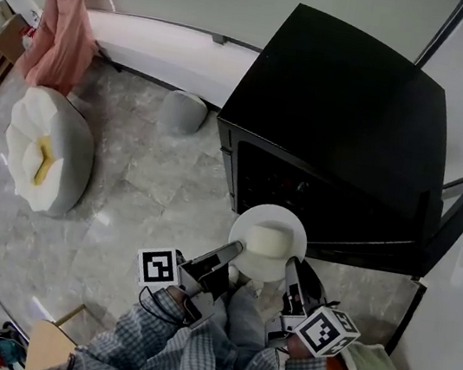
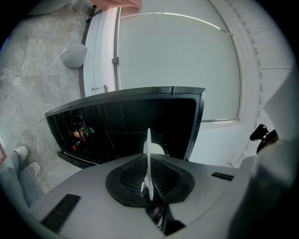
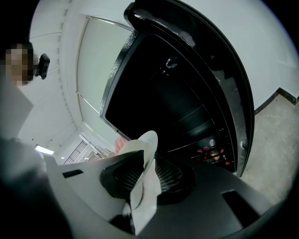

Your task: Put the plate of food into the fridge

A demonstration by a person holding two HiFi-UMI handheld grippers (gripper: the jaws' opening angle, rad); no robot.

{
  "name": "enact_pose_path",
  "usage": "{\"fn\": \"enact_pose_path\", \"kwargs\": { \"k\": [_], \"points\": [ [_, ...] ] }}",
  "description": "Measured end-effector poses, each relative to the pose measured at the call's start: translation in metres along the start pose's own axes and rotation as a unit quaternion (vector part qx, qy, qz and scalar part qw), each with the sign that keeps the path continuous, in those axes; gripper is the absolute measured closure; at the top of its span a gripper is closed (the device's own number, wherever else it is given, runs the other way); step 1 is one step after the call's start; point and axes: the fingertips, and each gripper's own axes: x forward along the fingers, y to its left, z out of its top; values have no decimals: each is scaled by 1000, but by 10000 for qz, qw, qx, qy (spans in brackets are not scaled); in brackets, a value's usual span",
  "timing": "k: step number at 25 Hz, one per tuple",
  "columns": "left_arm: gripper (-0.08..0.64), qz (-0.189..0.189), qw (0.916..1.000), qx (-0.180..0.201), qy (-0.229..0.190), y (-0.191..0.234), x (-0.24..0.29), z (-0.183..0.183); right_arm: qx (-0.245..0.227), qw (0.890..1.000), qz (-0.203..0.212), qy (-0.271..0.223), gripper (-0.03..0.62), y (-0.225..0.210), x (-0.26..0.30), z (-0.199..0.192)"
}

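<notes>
Pale marble floor (image 1: 127, 180) is fronting a black fridge (image 1: 341, 110) whose door (image 1: 459, 218) is standing open. The left gripper (image 1: 235, 248) and right gripper (image 1: 292, 265) are clamping opposite rims of the plate (image 1: 247, 224), so its food (image 1: 268, 240) is riding level, just outside the open compartment.

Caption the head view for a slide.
Left gripper and right gripper hold the plate of food before the open fridge.

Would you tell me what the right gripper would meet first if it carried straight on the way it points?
The right gripper grips the plate; beyond that, the dark interior of the open fridge lies ahead, probably a shelf first, though depth is unclear.
</notes>
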Motion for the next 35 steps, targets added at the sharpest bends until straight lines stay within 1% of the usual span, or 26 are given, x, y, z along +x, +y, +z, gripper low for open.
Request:
{"fn": "enact_pose_path", "kwargs": {
  "k": [5,9,14,20,28,32,35],
  "points": [
    [538,73,10000,39,12,12,21,0,66,9999,-24,103,511,-24,7,6],
    [538,150,9998,70,52,27,33,1,80,9999,-85,88,511,-43,16,7],
    [538,196,9998,-19,-54,46,37,7,92,9999,-76,125,511,-58,32,0],
    [540,311,9994,-20,-155,78,46,15,55,9997,-166,166,511,-83,51,-5],
    [540,230,9995,-50,-211,105,65,27,-15,9992,-316,264,511,-108,74,-5],
    [540,219,9994,-14,-248,115,74,36,-84,9988,-393,274,511,-121,85,-2],
    [540,262,9991,-72,-316,125,80,42,-83,9987,-430,278,511,-128,96,2]
  ]
}}
